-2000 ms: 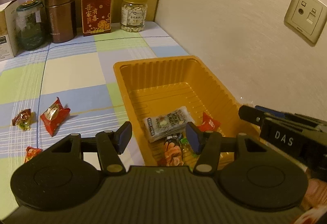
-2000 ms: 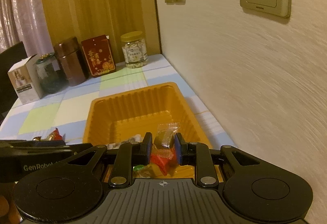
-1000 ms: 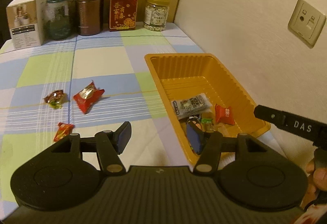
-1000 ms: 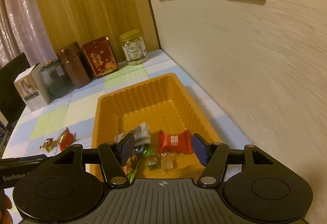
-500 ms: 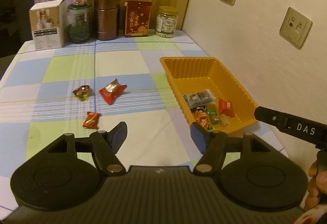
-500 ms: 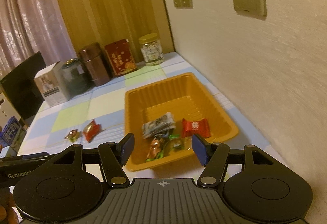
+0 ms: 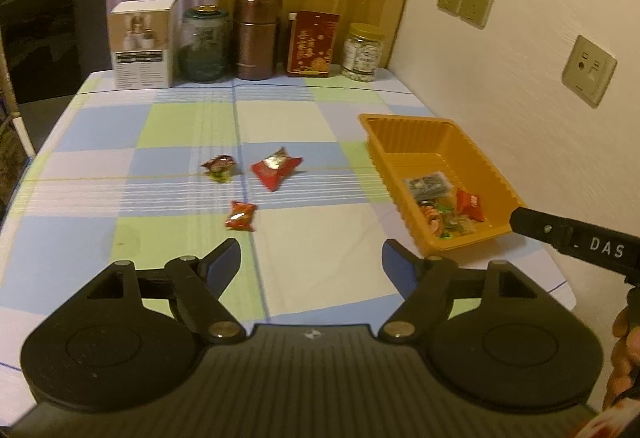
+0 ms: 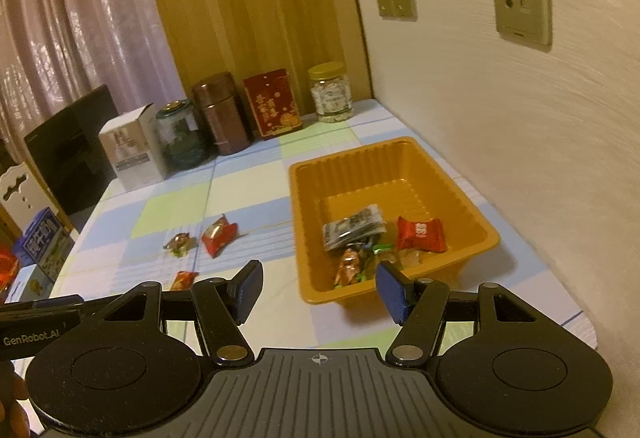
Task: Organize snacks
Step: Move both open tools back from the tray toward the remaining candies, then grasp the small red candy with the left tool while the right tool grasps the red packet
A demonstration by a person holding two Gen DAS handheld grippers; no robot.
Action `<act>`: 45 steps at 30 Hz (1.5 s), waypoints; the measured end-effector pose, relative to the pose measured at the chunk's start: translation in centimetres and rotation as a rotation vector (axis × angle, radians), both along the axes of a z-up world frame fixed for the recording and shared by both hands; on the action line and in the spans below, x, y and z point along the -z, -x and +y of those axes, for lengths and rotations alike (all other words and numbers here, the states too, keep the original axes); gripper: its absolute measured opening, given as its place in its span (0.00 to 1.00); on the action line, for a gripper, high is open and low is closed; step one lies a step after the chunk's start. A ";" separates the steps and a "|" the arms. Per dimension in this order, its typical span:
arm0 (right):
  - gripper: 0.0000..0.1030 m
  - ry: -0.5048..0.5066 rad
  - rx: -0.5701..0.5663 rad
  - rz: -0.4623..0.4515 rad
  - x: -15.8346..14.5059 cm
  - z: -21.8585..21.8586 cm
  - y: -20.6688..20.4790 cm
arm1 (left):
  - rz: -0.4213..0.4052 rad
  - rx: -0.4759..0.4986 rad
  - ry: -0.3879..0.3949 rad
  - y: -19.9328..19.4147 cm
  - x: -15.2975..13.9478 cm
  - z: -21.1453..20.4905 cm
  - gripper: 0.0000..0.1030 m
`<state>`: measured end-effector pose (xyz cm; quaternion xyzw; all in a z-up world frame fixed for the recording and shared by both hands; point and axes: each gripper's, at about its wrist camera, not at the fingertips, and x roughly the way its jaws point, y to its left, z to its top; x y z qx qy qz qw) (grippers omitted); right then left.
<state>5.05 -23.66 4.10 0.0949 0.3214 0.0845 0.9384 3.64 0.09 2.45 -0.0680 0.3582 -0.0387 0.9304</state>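
Your left gripper (image 7: 311, 260) is over the near part of the table (image 7: 328, 286); jaws opening, nothing between them; your right gripper (image 8: 318, 288) sits with jaws apart at a middling gap, nothing held, fingertips lined up in front of the near edge of the orange tray (image 8: 486, 226).

Tray is on the right side of the table, close to the wall; inside, at its near end: a grey packet (image 8: 354, 226), a red packet (image 8: 420, 234), and a few small wrapped candies (image 8: 352, 266) bunched at the near wall.

Three snacks are on the cloth, well left of the tray: a bigger red packet (image 7: 276, 168); a small brown-green candy (image 7: 218, 167) just beside it to the left; a small red candy (image 7: 241, 215) nearer to you, apart from both.

Back row along the curtain: white box (image 7: 142, 44), green glass jar (image 7: 205, 45), brown canister (image 7: 256, 38), red box (image 7: 312, 44), clear jar with yellow lid (image 7: 363, 52); all upright.
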 end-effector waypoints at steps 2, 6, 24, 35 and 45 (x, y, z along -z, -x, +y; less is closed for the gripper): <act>0.61 0.003 -0.012 -0.001 0.0 0.6 0.3 | 0.001 -0.013 -0.001 0.4 0.0 0.8 0.73; 0.61 0.008 -0.035 -0.001 0.0 1.8 0.5 | 0.004 -0.039 -0.003 1.0 0.1 2.3 0.73; 0.62 0.024 -0.097 0.002 0.5 4.9 -0.3 | 0.020 -0.076 -0.005 -0.1 1.2 5.6 0.73; 0.62 0.030 -0.134 0.029 2.7 6.8 -3.2 | 0.040 -0.048 -0.022 -3.5 3.9 6.8 0.72; 0.62 0.029 -0.144 0.069 5.3 8.1 -6.7 | 0.072 -0.017 -0.023 -7.9 7.3 7.2 0.65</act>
